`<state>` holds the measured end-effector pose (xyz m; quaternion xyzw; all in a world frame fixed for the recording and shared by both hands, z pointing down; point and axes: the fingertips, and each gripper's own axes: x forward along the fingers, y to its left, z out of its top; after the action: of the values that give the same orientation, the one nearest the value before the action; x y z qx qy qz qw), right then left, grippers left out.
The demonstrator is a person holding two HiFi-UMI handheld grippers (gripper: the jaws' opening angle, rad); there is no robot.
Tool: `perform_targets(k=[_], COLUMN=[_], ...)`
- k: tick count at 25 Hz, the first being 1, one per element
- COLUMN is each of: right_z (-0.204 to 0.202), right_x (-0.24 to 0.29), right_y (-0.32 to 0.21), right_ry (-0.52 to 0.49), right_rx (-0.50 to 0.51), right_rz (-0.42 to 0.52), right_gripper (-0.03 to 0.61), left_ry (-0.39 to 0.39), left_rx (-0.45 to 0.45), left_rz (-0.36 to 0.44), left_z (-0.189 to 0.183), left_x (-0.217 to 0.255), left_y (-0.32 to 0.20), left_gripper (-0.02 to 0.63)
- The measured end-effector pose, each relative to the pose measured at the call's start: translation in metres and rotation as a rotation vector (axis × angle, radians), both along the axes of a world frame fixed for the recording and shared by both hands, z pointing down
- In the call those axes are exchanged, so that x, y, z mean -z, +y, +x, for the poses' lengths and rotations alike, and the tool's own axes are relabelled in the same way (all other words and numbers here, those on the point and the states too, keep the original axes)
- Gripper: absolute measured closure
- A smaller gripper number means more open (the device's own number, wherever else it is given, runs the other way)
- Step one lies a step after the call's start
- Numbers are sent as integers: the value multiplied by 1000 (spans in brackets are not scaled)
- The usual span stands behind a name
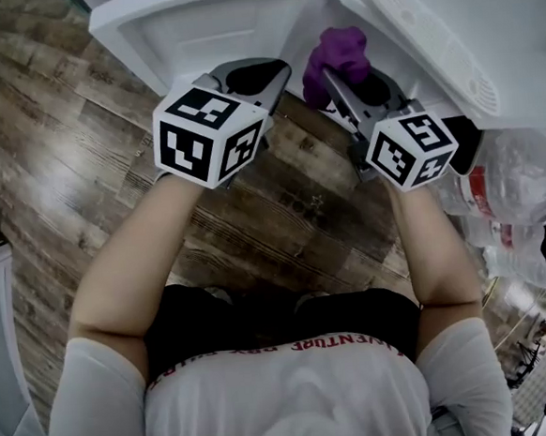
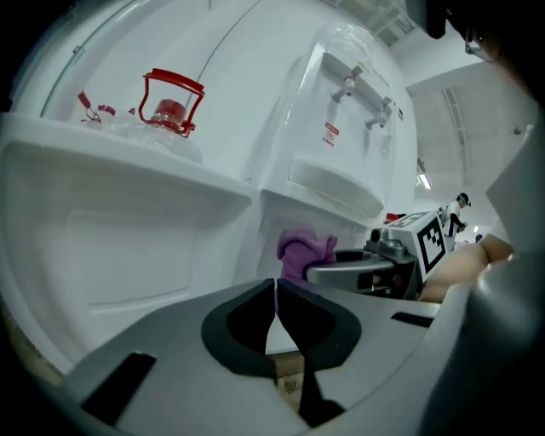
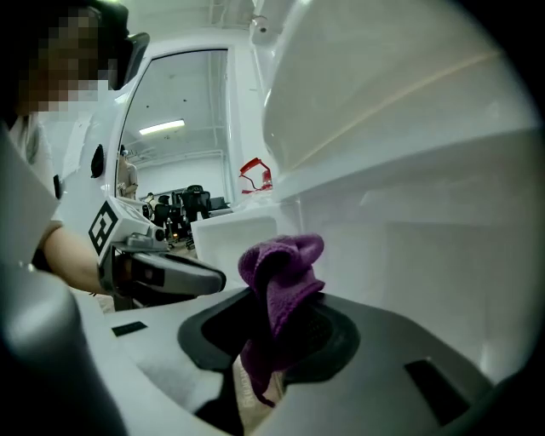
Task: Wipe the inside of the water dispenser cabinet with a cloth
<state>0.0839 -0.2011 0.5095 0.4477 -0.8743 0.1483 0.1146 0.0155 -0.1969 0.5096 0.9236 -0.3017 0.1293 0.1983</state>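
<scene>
Right gripper [image 3: 274, 332] pinches the purple cloth [image 3: 281, 264] near the cabinet [image 1: 145, 20] edge; left gripper [image 2: 276, 298] pressed together.

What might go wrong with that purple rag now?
1. The right gripper pinches the purple cloth as a loose bunch. It may slip out once it is rubbed against the white water dispenser.
2. The left gripper is shut on nothing and sits close beside the right one. The two might bump while wiping.
</scene>
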Motion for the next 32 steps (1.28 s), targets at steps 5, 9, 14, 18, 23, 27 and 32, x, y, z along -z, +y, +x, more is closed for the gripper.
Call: perform_targets(k=[5, 9, 14, 18, 23, 27, 32], right_z=[-2, -11, -30, -42, -50, -62, -77], right_x=[19, 47, 112, 180, 284, 389, 529], right_y=[23, 51, 89, 123, 163, 181, 201], right_ry=[0, 6, 26, 1, -21, -60, -109], right_rx=[55, 118, 194, 230, 232, 214, 207], right_rz=[-23, -12, 41, 2, -72, -94, -50], right_gripper=[474, 474, 474, 474, 474, 474, 474], left_ry=[1, 30, 8, 27, 51, 100, 134], left_rx=[-17, -23, 2, -1, 21, 74, 48], left_rz=[-30, -45, -35, -91, -124, -122, -121], left_z=[-10, -17, -21, -23, -49, -65, -76], left_x=[16, 42, 95, 162, 279, 389, 524], left_y=[6, 27, 61, 98, 128, 148, 173], left_gripper=[580, 580, 580, 580, 580, 580, 580])
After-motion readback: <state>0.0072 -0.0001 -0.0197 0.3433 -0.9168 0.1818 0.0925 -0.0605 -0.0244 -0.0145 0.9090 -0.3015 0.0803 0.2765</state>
